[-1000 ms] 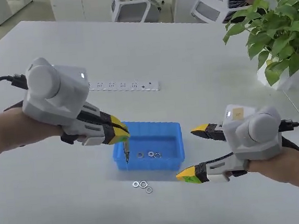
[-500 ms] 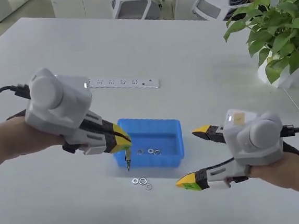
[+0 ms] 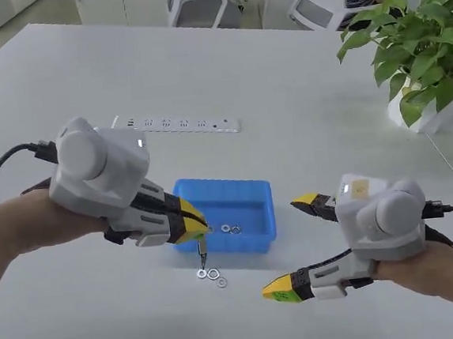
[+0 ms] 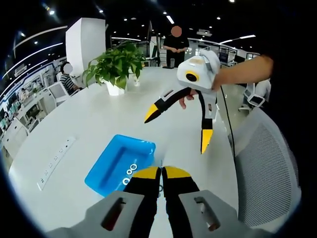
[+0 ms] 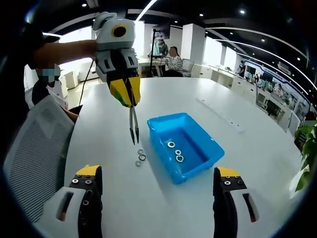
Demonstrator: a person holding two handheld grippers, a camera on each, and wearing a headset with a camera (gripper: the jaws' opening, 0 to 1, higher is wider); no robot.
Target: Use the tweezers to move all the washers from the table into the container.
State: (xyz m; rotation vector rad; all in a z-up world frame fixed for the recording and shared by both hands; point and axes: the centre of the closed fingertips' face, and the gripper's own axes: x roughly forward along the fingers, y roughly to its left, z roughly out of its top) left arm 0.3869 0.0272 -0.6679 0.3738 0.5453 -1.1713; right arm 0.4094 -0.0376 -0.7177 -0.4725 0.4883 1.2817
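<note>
My left gripper is shut on slim metal tweezers that point down. Their tips hang just above three loose washers on the white table, in front of the blue container. Three more washers lie inside it. In the right gripper view the tweezers hang from the left gripper, with their tips just short of the loose washers and the container to the right. My right gripper stands open and empty to the right of the container. Its jaws are wide apart.
A white power strip lies behind the container. A potted plant stands at the far right near the table edge. Office chairs line the far side. A mesh chair sits beside the table.
My left gripper has carried the tweezers from above the container's near wall down and forward, to just over the loose washers. The right gripper stays open and has sunk a little.
</note>
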